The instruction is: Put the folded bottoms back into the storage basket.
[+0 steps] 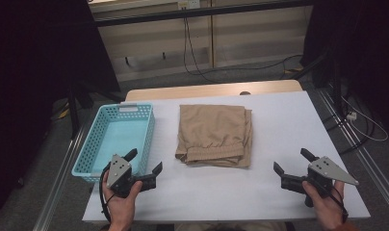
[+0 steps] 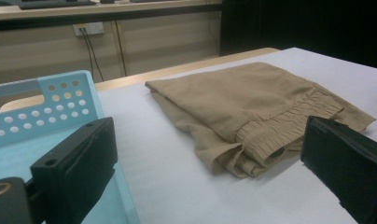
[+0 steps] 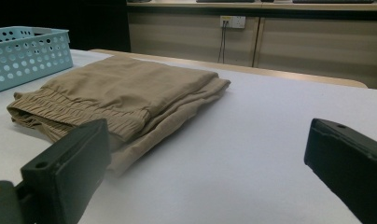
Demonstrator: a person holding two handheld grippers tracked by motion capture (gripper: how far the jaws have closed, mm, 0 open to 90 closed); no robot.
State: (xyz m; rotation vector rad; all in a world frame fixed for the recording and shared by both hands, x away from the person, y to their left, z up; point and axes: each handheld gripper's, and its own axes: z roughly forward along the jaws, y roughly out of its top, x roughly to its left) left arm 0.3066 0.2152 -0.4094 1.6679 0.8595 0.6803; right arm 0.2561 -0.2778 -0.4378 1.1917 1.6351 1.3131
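Flanking folded khaki trousers (image 1: 215, 135) (no readable label), each hand-held gripper, left (image 1: 145, 167) and right (image 1: 290, 165), gapes empty.

worktop (image 1: 289, 125): white sheet over a wooden top, wood edge showing at the far side | wall socket (image 3: 232, 21): on the beige panelled wall behind, two cables hanging from it | floor cables (image 1: 240, 67): black, trailing across the grey floor beyond the worktop

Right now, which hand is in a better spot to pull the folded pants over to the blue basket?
Probably the left. The left gripper sits open between the blue basket and the folded pants, close to both. The right gripper, also open, is on the far side of the pants from the basket.
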